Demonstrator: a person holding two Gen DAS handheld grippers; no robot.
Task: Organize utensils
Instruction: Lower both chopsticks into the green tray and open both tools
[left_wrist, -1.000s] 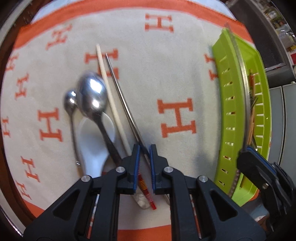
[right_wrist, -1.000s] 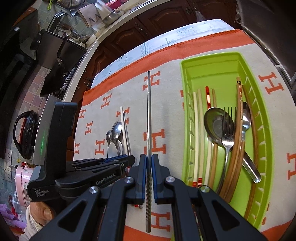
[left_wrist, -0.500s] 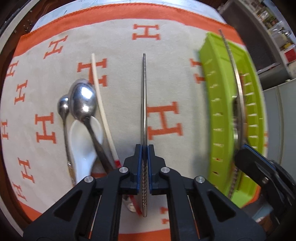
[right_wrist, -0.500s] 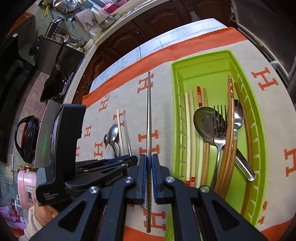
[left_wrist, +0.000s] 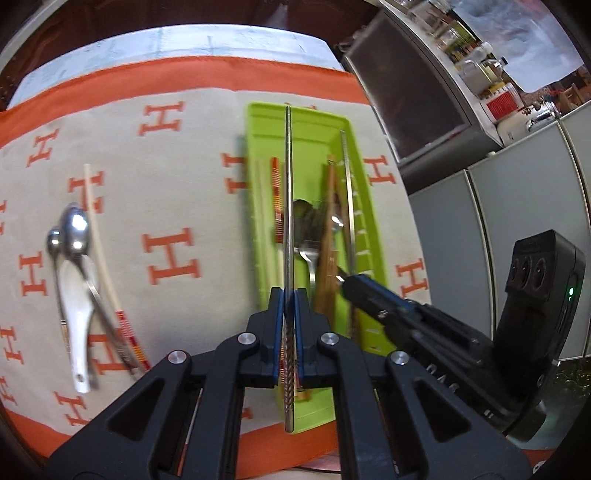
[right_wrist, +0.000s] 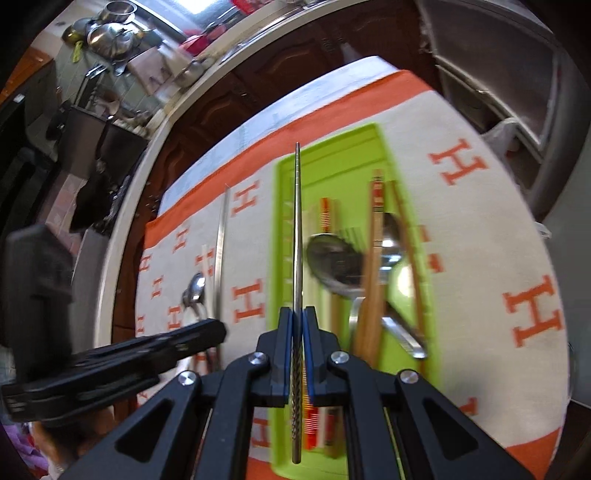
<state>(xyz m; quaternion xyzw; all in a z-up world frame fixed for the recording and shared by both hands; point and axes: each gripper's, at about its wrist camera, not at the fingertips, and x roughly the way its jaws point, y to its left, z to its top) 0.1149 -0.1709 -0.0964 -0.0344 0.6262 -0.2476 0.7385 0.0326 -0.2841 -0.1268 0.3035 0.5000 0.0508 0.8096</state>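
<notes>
- The cloth (left_wrist: 207, 177) spreads under everything; on it your green tray (left_wrist: 258, 155) sits to the right and already takes most of the load.
- In the tray lie wooden chopsticks (right_wrist: 373, 266), pale and striped ones, a big spoon (right_wrist: 332, 266), a fork and another spoon. That part looks done.
- Your left gripper (left_wrist: 289, 295) is clenched on a steel chopstick (left_wrist: 288, 206), which hangs over the tray's left half, not yet laid down.
- Your right gripper (right_wrist: 297, 314) is likewise clamped on its own steel chopstick (right_wrist: 297, 229), held above the tray's left edge.
- So you have a pair in the air; I judge both need lowering and releasing into the tray next.
- Left on the cloth, well apart from the tray: a white spoon (left_wrist: 75, 295), two metal spoons (left_wrist: 75, 229) and a pale chopstick (left_wrist: 96, 229) with a striped end.
- By my reckoning you are well past halfway, with four or so pieces to fetch after these.
</notes>
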